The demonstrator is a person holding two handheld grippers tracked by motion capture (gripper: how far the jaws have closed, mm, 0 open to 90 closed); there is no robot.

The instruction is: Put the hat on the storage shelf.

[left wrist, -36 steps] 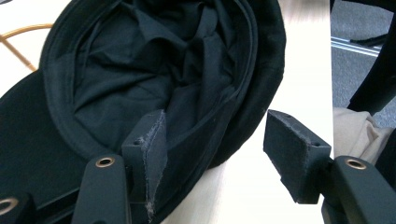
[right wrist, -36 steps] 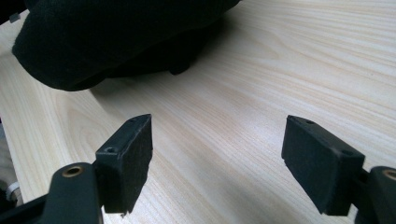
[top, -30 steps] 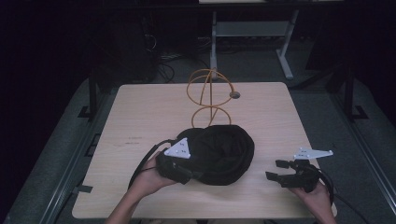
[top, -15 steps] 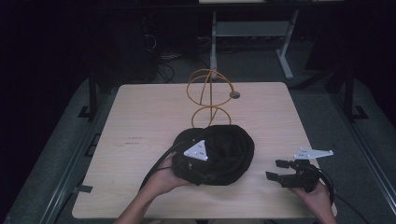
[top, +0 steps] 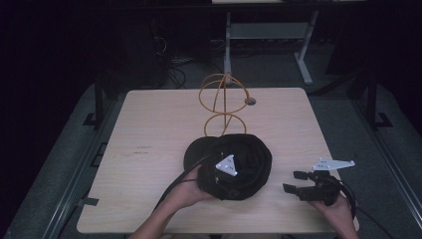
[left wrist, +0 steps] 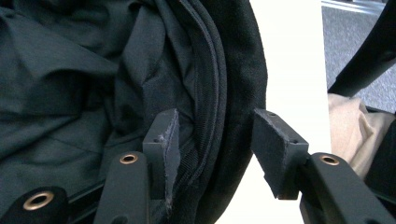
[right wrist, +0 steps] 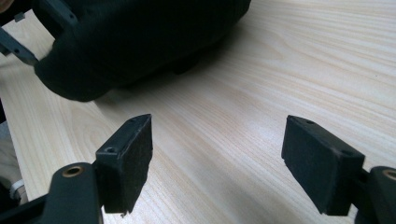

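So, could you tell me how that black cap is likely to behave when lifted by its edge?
The black cap is creased, folded fabric, so it will probably sag. It looks light. The left gripper, jaws just closing, straddles the stitched rim, the firmest hold.

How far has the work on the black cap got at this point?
Early. Done so far: the left gripper is over the cap, one jaw inside, one outside its edge. In hand: those jaws have just been closing around the rim, but a gap shows at the outer pad, so no grip yet. The right gripper waits open on the table. Left: clamping and moving the cap; the orange wire stand is bare.
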